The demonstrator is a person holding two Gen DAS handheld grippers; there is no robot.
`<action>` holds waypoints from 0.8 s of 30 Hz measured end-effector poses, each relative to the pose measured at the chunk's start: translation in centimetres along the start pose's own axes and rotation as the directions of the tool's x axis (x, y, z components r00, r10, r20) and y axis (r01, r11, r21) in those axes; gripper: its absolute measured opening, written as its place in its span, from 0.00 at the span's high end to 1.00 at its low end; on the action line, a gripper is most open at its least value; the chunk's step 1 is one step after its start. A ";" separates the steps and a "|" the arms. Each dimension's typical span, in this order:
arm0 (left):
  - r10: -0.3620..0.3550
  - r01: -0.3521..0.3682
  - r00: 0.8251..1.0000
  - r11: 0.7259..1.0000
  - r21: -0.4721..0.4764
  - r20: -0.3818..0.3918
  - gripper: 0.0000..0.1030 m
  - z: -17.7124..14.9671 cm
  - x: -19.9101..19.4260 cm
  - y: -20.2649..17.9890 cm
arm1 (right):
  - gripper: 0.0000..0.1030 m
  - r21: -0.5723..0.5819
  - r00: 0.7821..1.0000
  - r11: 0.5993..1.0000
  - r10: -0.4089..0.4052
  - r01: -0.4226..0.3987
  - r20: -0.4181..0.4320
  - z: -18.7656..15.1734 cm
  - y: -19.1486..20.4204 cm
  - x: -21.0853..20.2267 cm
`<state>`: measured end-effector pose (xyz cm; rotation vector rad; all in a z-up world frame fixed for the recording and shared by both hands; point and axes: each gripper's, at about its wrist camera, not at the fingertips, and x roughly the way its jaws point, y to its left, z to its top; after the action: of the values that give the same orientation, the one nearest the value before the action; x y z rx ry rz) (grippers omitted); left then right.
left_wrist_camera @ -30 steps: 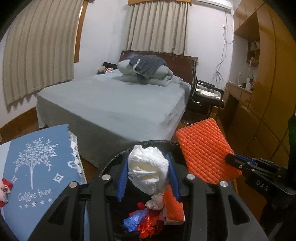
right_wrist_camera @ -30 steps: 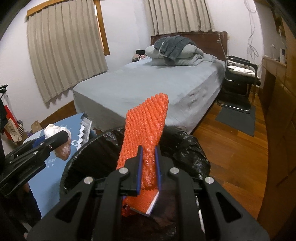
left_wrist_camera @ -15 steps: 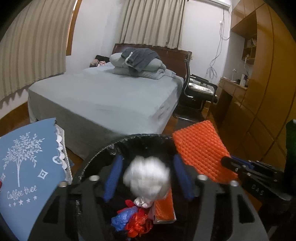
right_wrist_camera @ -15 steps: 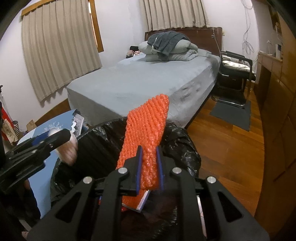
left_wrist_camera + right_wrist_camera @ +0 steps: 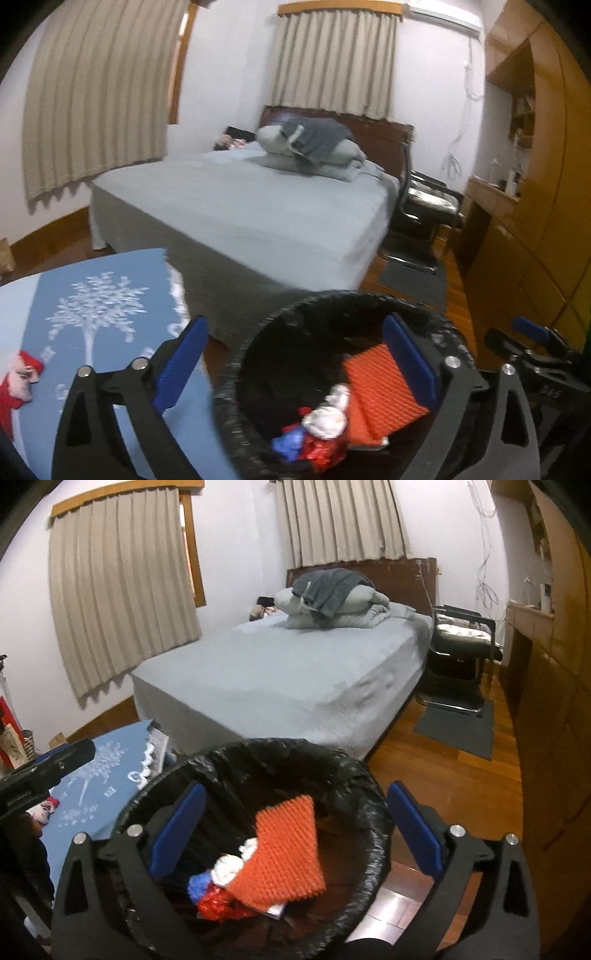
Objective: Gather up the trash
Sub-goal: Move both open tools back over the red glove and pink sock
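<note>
Both jaws opening, nothing between them: left gripper, right gripper. Orange mesh and tissue wad lie in bin; red scrap on table, probably trash, lift clear of rim first

Black bin liner, orange bumpy mesh, blue tree-print cloth, grey bedsheet

Glossy crinkled plastic bin liner, knobbly orange foam netting, polished wood floor.
</note>
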<state>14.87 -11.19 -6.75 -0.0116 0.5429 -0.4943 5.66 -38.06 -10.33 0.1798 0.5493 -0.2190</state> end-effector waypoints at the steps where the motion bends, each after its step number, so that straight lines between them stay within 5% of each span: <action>1: 0.016 -0.016 1.000 1.000 -0.007 0.013 0.06 0.0 -0.5 0.7 | 0.06 -0.004 1.000 1.000 0.007 -0.007 0.005 0.0 0.3 -0.1; 12: 0.188 -0.183 0.981 0.979 -0.088 0.053 0.06 -0.5 -4.6 8.7 | 0.05 -0.064 0.995 0.993 0.096 -0.097 -0.005 1.0 7.0 1.3; 24: 0.347 -0.337 0.937 0.929 -0.153 0.038 0.06 -3.0 -8.5 17.4 | 0.05 -0.134 0.973 0.964 0.227 -0.231 -0.040 1.5 16.9 3.9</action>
<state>14.85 8.37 -7.52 -0.0695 0.5032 -0.1119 13.88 -22.73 -9.29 0.1105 0.5611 0.0466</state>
